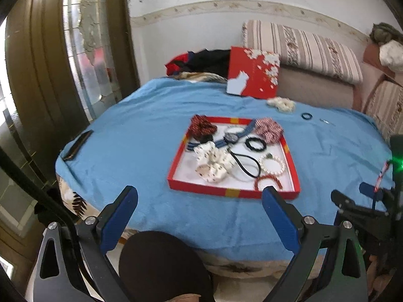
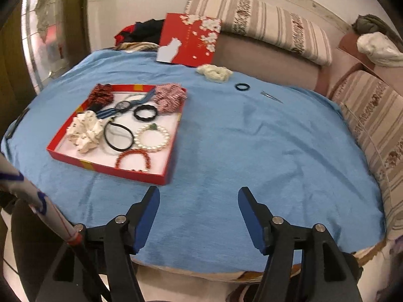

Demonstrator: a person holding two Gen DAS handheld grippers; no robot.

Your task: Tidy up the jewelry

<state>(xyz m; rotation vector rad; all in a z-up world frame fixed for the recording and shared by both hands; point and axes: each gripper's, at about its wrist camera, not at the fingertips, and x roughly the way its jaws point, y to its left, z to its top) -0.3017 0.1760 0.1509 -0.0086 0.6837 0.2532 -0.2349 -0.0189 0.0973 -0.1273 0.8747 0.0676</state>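
Blue cloth (image 2: 239, 151) over table, far edge hidden behind red lid (image 2: 189, 40). Red tray (image 1: 176, 173) mid-table: scrunchies, watch, bracelets inside. White scrunchie (image 2: 214, 71), black band (image 2: 242, 86), thin metal piece (image 2: 270, 96) (too small to identify) loose on cloth. Left gripper (image 1: 200, 201), right gripper (image 2: 199, 198): spread wide, empty.

Both wrist views look obliquely down from the near edge, sharing the red tray (image 1: 233, 193) and blue cloth (image 2: 252, 138).
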